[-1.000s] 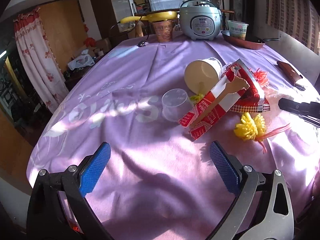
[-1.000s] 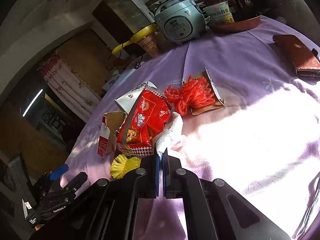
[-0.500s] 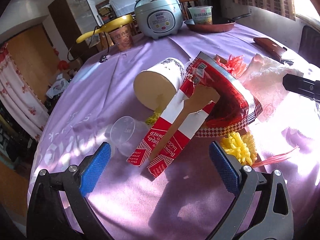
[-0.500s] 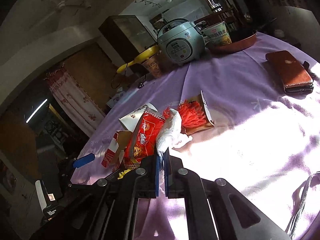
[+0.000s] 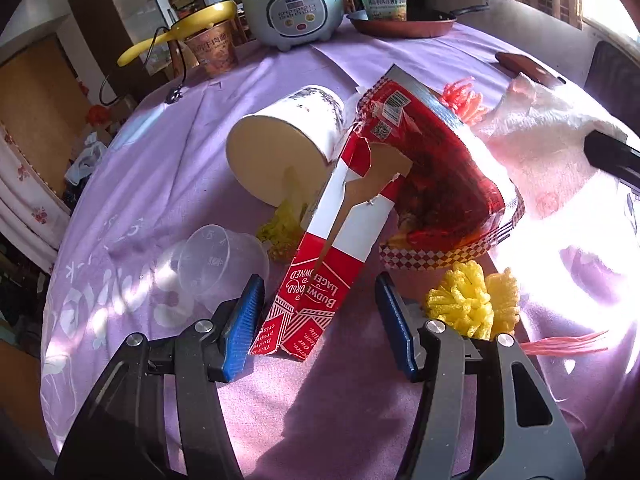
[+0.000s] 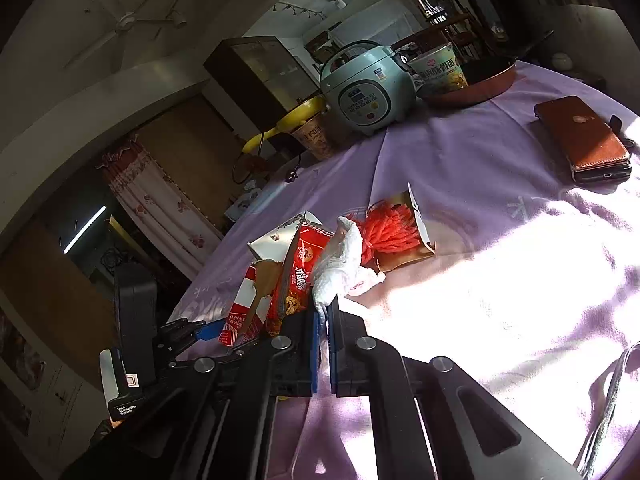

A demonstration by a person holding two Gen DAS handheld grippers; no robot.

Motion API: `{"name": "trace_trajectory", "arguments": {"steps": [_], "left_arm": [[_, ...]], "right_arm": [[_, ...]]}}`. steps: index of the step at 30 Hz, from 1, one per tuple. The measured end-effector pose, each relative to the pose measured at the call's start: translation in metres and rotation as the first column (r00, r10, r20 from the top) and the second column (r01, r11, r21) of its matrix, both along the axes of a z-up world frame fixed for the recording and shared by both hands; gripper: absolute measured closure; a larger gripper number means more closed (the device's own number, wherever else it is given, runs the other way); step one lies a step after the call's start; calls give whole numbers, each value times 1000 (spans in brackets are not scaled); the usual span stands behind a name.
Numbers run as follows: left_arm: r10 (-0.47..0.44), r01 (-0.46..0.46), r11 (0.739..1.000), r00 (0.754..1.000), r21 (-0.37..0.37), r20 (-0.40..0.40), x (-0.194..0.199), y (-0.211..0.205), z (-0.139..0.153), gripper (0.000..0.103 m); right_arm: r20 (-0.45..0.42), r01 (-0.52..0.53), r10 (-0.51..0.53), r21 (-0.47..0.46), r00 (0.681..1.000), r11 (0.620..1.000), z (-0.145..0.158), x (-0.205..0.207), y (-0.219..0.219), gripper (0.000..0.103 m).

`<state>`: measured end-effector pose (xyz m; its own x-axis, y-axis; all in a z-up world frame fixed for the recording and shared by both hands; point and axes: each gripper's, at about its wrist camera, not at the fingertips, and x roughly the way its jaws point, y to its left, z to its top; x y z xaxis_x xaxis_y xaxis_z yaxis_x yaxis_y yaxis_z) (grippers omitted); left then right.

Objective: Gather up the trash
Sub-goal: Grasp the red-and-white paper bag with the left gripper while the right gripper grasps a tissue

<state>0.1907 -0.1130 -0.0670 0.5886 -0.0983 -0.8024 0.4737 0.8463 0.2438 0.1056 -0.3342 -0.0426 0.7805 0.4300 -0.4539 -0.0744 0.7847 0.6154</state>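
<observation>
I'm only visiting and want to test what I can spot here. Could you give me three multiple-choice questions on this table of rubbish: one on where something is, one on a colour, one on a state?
1. Where does the torn red and white carton lie?
A. Between the left gripper's two blue pads
B. Inside the copper pan
C. On top of the rice cooker

2. What colour is the tablecloth?
A. Green
B. Purple
C. Black

3. How is the right gripper right now?
A. Wide open over the wallet
B. Shut on a white paper napkin
C. Shut on the clear plastic cup

Answers:
1. A: the carton's near end sits in the gap between the pads, which have just been closing and show a gap on each side.
2. B: purple cloth covers the table in both views.
3. B: its pads are pinched together with the napkin's end caught between them.
</observation>
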Motion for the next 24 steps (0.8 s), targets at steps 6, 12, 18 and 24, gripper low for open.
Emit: {"name": "trace_trajectory", "arguments": {"steps": [6, 12, 18, 24], "left_arm": [[27, -27, 1000, 999, -4, -23, 7, 1, -1, 48], [63, -62, 995, 998, -74, 9, -4, 10, 15, 73], [89, -76, 982, 994, -176, 67, -30, 25, 47, 74], [152, -121, 963, 982, -240, 114, -61, 57, 71, 74]], "right_arm": [[4, 1, -1, 2, 1000, 1000, 1, -1, 0, 97], [7, -1, 1, -6, 1000, 1000, 1, -3, 1, 97], [22, 5, -4, -34, 1000, 999, 4, -5, 4, 98], [28, 6, -4, -51, 1000, 999, 5, -2, 5, 99]]}}
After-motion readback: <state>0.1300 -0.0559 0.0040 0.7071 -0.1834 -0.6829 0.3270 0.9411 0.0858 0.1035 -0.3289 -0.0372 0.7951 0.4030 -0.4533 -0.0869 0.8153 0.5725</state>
